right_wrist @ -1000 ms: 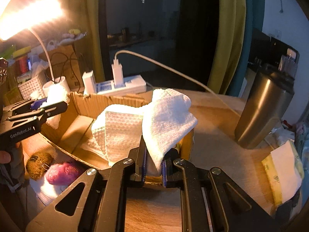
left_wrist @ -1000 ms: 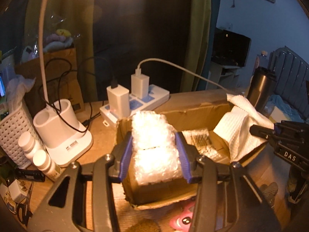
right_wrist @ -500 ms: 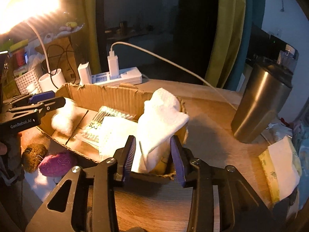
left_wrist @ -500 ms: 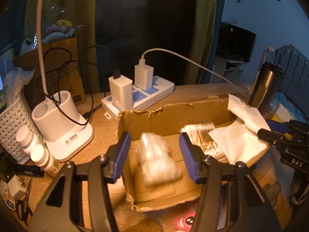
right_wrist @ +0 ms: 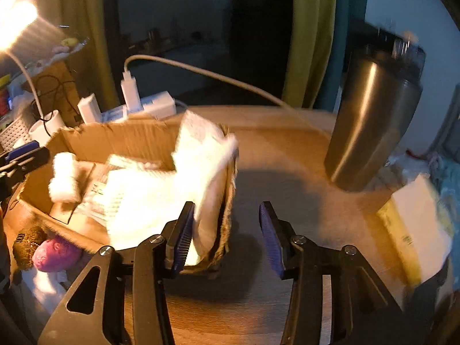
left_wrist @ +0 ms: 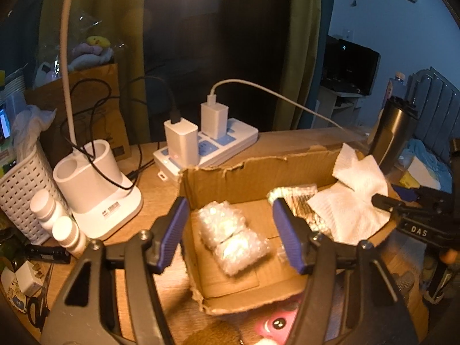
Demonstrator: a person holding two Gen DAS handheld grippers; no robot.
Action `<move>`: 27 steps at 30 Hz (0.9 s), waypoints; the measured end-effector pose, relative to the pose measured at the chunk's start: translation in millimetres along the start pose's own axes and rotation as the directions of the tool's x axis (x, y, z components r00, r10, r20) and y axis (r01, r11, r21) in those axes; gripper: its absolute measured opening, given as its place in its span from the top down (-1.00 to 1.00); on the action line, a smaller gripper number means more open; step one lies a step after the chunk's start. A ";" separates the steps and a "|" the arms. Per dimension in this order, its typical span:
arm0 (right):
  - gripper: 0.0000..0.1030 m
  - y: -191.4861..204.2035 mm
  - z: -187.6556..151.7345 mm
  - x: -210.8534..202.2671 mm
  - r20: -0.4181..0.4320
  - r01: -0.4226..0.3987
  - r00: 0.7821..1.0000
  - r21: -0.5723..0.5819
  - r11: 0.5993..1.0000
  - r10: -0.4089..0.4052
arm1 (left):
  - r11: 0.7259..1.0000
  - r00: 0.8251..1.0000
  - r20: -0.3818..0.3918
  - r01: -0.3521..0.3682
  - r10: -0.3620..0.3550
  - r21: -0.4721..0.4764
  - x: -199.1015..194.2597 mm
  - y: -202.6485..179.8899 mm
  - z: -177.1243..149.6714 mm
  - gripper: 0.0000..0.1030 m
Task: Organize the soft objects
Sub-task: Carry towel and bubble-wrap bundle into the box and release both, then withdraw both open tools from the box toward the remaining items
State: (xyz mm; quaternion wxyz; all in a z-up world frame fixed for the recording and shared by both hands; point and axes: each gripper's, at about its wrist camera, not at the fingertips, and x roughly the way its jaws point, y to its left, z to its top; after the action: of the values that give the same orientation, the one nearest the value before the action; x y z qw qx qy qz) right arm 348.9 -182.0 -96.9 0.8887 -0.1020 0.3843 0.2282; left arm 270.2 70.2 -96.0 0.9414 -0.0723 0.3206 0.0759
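An open cardboard box (left_wrist: 227,175) sits on the wooden table. A bubble-wrap bundle (left_wrist: 234,234) lies on its floor, also in the right wrist view (right_wrist: 64,178). A white cloth (left_wrist: 356,201) drapes over the box's right wall, also in the right wrist view (right_wrist: 201,155). A clear packet (left_wrist: 299,198) lies between them. My left gripper (left_wrist: 231,237) is open and empty above the bundle. My right gripper (right_wrist: 225,234) is open and empty at the box's right corner, its left finger beside the cloth.
A power strip with chargers (left_wrist: 207,143), a white lamp base (left_wrist: 97,189), a white basket (left_wrist: 23,189) and pill bottles (left_wrist: 57,218) stand left of the box. A steel tumbler (right_wrist: 373,118) stands right. A pink toy (right_wrist: 54,254) and a brown scrubber (right_wrist: 27,243) lie before the box.
My left gripper opened and let the bubble-wrap bundle fall into the box. My right gripper opened wide, let go of the white cloth and shifted right.
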 end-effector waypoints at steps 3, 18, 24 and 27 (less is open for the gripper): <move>0.01 -3.8 0.1 -0.1 0.000 -0.012 1.000 0.017 1.000 0.012 | 1.000 1.000 0.001 0.000 0.000 0.002 0.0 -0.3 -0.1 -0.22; -0.03 14.3 7.8 -55.1 0.107 -0.041 0.993 -0.018 0.999 0.042 | 0.999 0.997 0.055 0.044 -0.046 0.029 -34.0 -10.4 0.4 -0.25; -0.13 32.7 7.4 -78.4 0.137 -0.053 0.989 -0.055 0.997 0.060 | 0.997 0.995 0.072 0.064 -0.066 0.037 -52.0 -14.6 -2.3 -0.36; -0.14 41.1 6.0 -87.9 0.145 -0.056 0.987 -0.070 0.996 0.066 | 0.997 0.994 0.076 0.071 -0.074 0.041 -60.0 -15.2 -4.5 -0.38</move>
State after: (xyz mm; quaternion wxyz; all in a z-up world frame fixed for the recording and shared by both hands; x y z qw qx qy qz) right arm 280.1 -172.7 -28.9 0.9034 -0.1024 0.3128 0.2749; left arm 223.4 48.7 -61.3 0.9564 -0.0627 0.2825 0.0383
